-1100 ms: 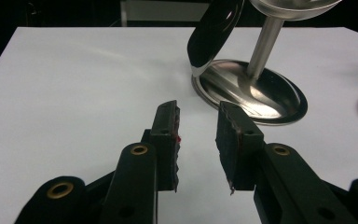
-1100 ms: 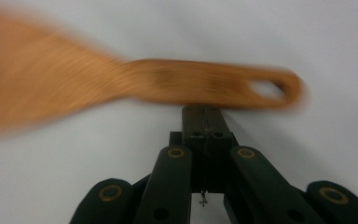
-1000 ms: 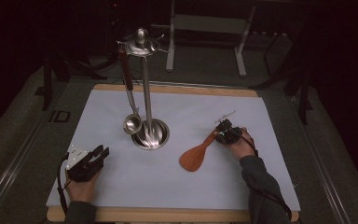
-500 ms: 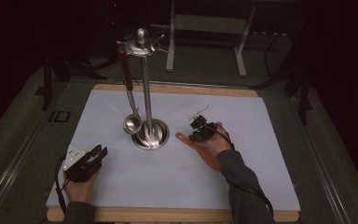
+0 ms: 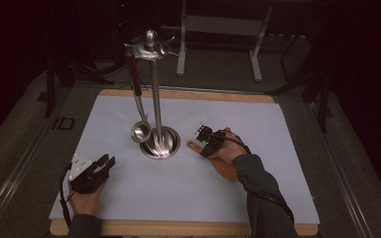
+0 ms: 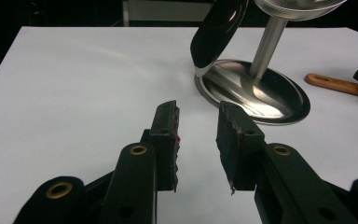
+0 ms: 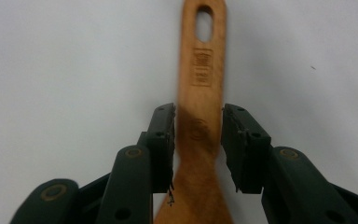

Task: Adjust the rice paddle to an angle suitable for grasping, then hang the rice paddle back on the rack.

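Note:
A wooden spatula (image 5: 224, 166) lies flat on the white mat, its holed handle end pointing at the stand's base. My right gripper (image 5: 203, 136) hangs over that handle. In the right gripper view the handle (image 7: 200, 70) runs between the jaws of my right gripper (image 7: 198, 121), which have just been opening; the pads flank it closely without squeezing. My left gripper (image 5: 106, 161) rests at the front left, open with nothing in it (image 6: 198, 121). A steel utensil stand (image 5: 154, 99) holds a hanging ladle (image 5: 140, 131).
The stand's round steel base (image 6: 256, 93) sits just ahead of my left gripper, with the ladle bowl (image 6: 219, 28) above it and the spatula handle (image 6: 335, 85) beyond. The mat covers a wooden table (image 5: 178, 229). Metal frame legs stand behind.
My right hand has moved left toward the stand, bringing the spatula along. The spatula now lies with its handle end near the base. The left hand has stayed put.

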Demonstrator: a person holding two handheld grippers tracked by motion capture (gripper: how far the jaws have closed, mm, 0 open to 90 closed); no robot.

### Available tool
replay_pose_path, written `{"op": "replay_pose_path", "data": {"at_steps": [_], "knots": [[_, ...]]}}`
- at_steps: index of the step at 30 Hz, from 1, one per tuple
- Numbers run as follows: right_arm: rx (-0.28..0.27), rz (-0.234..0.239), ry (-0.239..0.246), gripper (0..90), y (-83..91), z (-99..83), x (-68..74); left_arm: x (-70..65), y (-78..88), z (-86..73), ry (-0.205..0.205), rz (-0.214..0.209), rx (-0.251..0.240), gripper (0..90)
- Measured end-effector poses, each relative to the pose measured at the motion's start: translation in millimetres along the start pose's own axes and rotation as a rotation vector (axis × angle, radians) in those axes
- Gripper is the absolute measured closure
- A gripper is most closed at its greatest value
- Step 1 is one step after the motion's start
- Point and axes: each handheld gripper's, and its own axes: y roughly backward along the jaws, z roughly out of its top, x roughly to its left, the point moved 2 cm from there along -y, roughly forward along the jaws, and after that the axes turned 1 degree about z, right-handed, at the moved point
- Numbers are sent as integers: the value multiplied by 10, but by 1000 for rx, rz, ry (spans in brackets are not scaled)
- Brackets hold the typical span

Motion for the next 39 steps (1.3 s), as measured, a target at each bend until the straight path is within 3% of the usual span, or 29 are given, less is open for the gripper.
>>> {"op": "replay_pose_path", "data": {"at_steps": [7,11,18,30,36,39], "knots": [[86,34,-1,637,-71,30,-74,10,3,2,1,0,-1,687],[91,47,-23,636,-79,37,-95,4,-4,3,-2,0,1,687],[87,30,-12,661,-74,40,-65,3,-5,3,-5,2,1,687],[-41,27,-6,662,156,5,-22,-11,-20,-3,-15,2,10,686],[-163,18,13,662,295,35,56,-10,-22,-3,-15,3,9,686],[-250,15,25,662,366,46,90,-13,-25,-3,-14,3,9,685]]}}
